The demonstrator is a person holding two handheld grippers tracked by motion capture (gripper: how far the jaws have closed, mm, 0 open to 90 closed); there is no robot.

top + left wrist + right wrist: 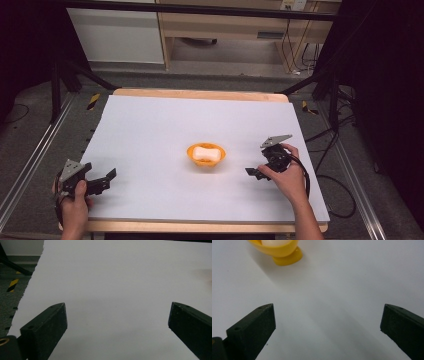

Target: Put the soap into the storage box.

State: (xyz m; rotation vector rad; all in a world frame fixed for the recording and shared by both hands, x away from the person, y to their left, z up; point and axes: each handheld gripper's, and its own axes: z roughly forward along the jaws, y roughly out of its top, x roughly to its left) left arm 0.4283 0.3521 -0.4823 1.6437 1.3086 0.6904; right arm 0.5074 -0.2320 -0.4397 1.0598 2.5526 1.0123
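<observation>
A small orange bowl (pixel 206 155) stands at the middle of the white-covered table (pixel 165 125), with a white rounded lump (pixel 205 152) lying inside it. My right gripper (pixel 260 167) rests on the sheet just right of the bowl, held by a hand. In the right gripper view its jaws stand wide apart and the bowl (pixel 284 252) sits ahead at upper left, the white lump (pixel 277 242) peeking over its rim. My left gripper (pixel 107 180) is near the front left corner, far from the bowl. It is open over bare sheet (pixel 117 277).
The sheet's left edge (pixel 27 290) drops to grey floor with a yellow-black tape mark (pixel 12 285). Black frame legs (pixel 55 85) stand at both back corners. Cables (pixel 345 200) trail off the table's right side. A wooden strip (pixel 200 94) borders the far edge.
</observation>
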